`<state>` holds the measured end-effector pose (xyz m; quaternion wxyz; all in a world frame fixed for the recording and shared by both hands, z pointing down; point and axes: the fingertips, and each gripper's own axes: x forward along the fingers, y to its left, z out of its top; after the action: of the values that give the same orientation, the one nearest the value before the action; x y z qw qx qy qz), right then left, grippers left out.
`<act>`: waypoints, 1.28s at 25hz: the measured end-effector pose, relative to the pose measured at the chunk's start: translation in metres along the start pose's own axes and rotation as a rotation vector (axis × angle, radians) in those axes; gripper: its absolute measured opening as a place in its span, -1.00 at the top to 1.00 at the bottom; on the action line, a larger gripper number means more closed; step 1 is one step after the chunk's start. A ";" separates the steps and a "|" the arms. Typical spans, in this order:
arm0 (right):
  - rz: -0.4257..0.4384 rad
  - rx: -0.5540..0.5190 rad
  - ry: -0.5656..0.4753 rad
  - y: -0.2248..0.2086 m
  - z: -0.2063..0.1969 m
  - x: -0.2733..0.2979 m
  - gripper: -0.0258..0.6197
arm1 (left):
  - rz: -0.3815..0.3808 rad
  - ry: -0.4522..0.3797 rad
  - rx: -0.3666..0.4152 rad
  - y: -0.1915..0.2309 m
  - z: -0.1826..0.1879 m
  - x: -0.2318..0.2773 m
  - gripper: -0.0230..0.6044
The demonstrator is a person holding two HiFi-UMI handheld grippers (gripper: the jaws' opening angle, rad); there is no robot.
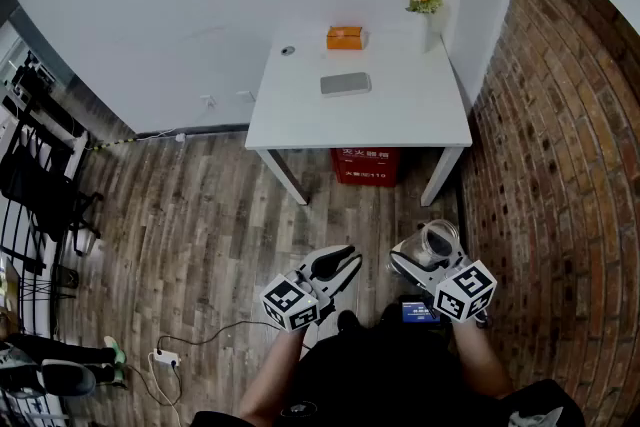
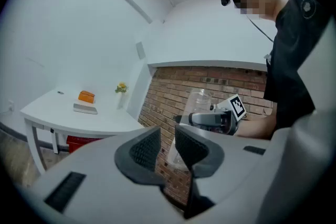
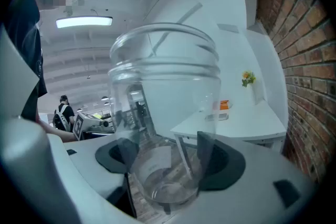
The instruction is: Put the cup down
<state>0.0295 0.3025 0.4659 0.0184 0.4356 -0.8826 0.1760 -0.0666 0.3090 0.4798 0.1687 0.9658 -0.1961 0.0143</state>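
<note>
Gripping cup [image 1: 438, 240], white table [image 1: 400, 120], wood floor [image 1: 200, 235], brick wall [image 1: 560, 165]

A clear, glossy cup [image 3: 165, 86] sits between the right gripper's [image 3: 165, 155] matt dark pads [image 3: 223, 165]. Beyond them stand a rough brick wall [image 3: 310, 60] and a smooth white table [image 3: 247, 120].

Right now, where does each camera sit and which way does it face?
Head view: on the person's head, looking down at the floor and white table; forearms, left hand-held gripper and right hand-held gripper show.
Left gripper view: on the left hand-held gripper, along its empty parted jaws toward the brick wall; the person's torso shows.
Right gripper view: on the right hand-held gripper, through the clear cup in its jaws toward the table; torso at left.
Shared: all three show the table and orange box.
</note>
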 end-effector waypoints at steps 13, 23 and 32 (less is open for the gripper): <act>0.000 0.013 -0.016 -0.008 0.007 0.005 -0.19 | 0.004 0.001 0.001 0.005 0.003 0.004 0.63; -0.003 0.017 -0.012 -0.010 0.004 0.000 -0.19 | 0.010 0.004 -0.002 0.003 0.000 0.006 0.63; 0.007 0.024 -0.003 -0.030 0.000 -0.016 -0.19 | 0.028 0.008 -0.006 -0.006 -0.004 0.027 0.63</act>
<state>0.0627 0.2972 0.4715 0.0113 0.4328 -0.8820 0.1860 -0.0388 0.3050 0.4841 0.1722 0.9624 -0.2090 0.0198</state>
